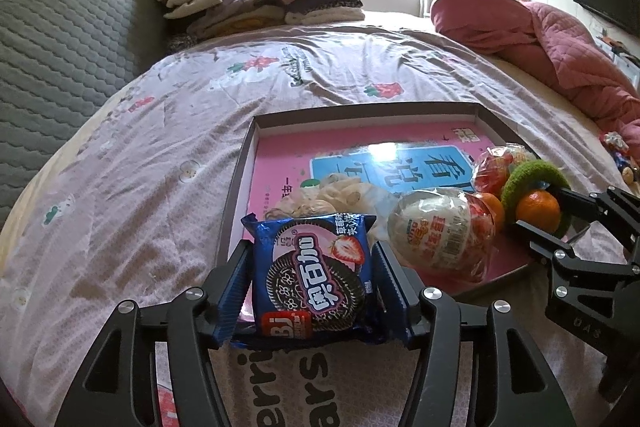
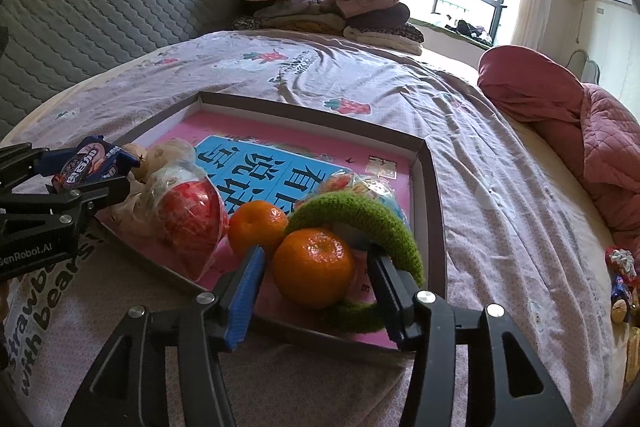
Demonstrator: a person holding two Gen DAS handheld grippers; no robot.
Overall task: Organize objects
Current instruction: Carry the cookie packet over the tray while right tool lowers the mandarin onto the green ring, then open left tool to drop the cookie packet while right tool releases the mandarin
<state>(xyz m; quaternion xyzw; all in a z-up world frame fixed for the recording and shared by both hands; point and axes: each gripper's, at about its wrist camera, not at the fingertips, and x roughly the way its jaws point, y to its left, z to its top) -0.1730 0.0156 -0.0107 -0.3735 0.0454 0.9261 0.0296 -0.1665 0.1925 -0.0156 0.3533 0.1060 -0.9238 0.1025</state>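
Now both claws over tray point(image 2: 436, 187) on bed. Left claw point(image 1: 312, 287) released, cookie packet point(image 1: 314, 279) loose between pads at near tray edge. Right claw point(image 2: 316, 291) released, orange point(image 2: 314, 269) between fingers, inside tray. Withdraw straight back; avoid snagging green knitted ring point(image 2: 372, 223) beyond right finger.

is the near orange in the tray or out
In: the orange sits on the tray floor, inside its near rim, between the right gripper fingers.
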